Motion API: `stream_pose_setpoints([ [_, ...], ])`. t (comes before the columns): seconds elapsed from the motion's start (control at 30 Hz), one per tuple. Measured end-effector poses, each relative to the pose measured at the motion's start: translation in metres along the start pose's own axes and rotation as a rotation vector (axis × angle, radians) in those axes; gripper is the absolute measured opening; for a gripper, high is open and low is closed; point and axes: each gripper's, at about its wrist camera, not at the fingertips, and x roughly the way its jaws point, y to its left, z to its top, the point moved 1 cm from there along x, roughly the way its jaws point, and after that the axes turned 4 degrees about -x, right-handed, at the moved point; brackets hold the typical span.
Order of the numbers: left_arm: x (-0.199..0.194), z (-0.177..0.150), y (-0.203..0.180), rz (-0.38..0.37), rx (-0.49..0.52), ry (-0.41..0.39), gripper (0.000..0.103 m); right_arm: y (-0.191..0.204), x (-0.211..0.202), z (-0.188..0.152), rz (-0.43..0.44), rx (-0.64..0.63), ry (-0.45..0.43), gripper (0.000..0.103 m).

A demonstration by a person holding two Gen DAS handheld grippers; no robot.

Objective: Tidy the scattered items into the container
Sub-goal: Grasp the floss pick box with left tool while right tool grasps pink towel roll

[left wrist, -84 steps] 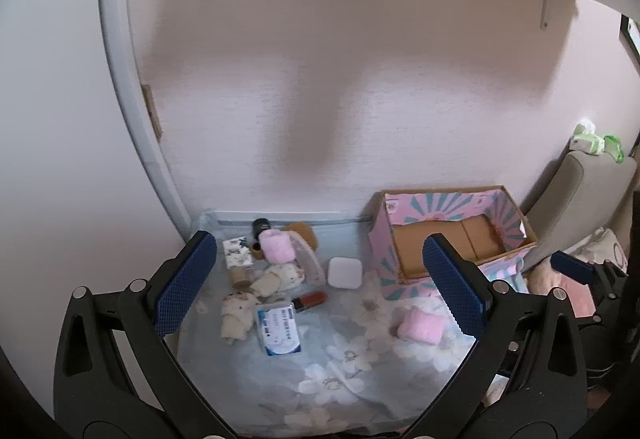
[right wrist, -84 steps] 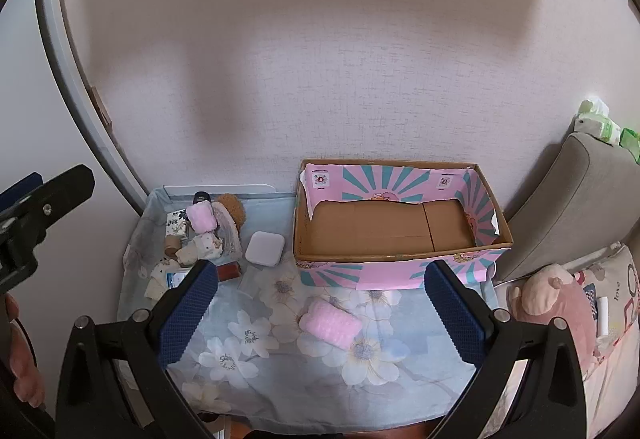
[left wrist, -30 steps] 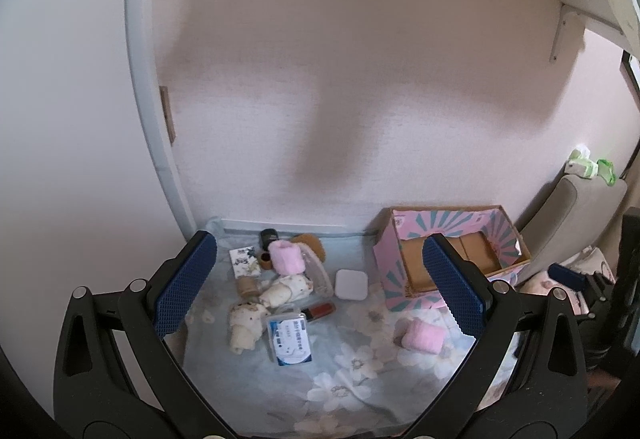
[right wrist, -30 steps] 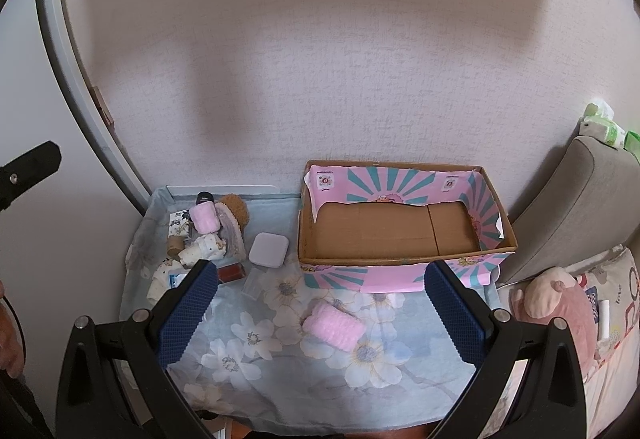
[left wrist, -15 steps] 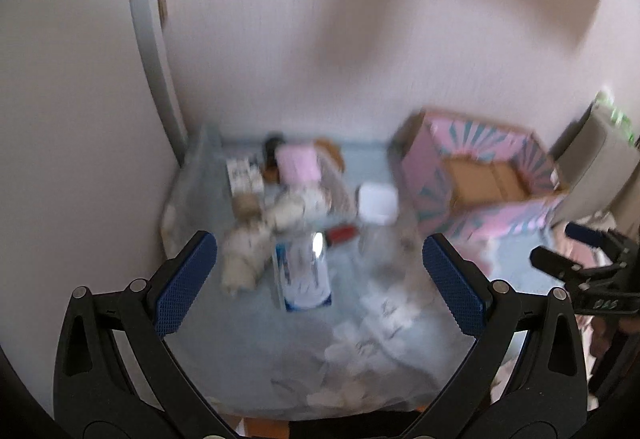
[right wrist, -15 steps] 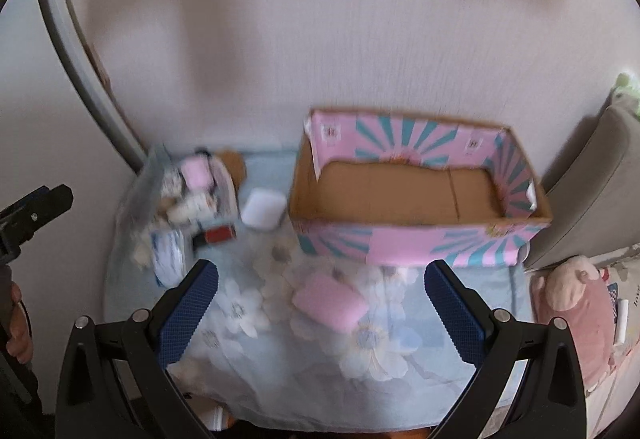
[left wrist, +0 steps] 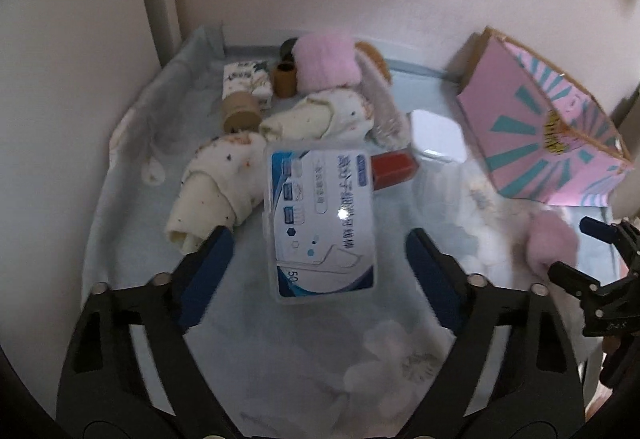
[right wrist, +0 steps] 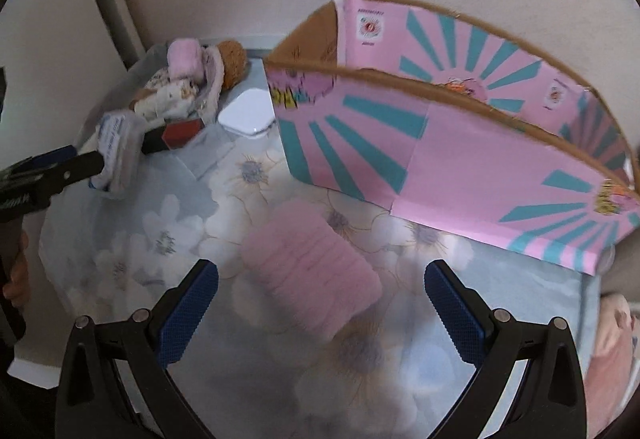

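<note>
left gripper: jaws just narrowing, straddling clear flat plastic box with blue-white label, frame centre, pads not touching | stiff, slick, light; take its long edges | right gripper: wide open, empty, over soft fluffy pink rolled towel, lower centre | pink-teal cardboard container upper right

left hand-held gripper: closing, angled down | right hand-held gripper: open
</note>
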Motion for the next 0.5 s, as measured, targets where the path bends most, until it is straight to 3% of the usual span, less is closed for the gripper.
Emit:
stream_pose_setpoints([
  [0.17,0.014,-0.005,-0.005,0.035,0.028,0.002,0.059,-0.005,0.013,-0.004,0.043,-0.051,-0.038,0.093],
  [0.23,0.015,-0.005,-0.005,0.034,0.031,-0.003,0.057,-0.004,0.016,-0.005,0.043,-0.081,-0.037,0.084],
  [0.37,0.016,-0.004,-0.003,0.028,0.035,-0.014,0.057,0.0,0.022,-0.007,0.072,-0.136,-0.037,0.057],
  [0.5,0.014,-0.004,-0.001,0.013,0.023,-0.015,0.056,0.009,0.022,-0.006,0.054,-0.188,-0.04,0.048],
])
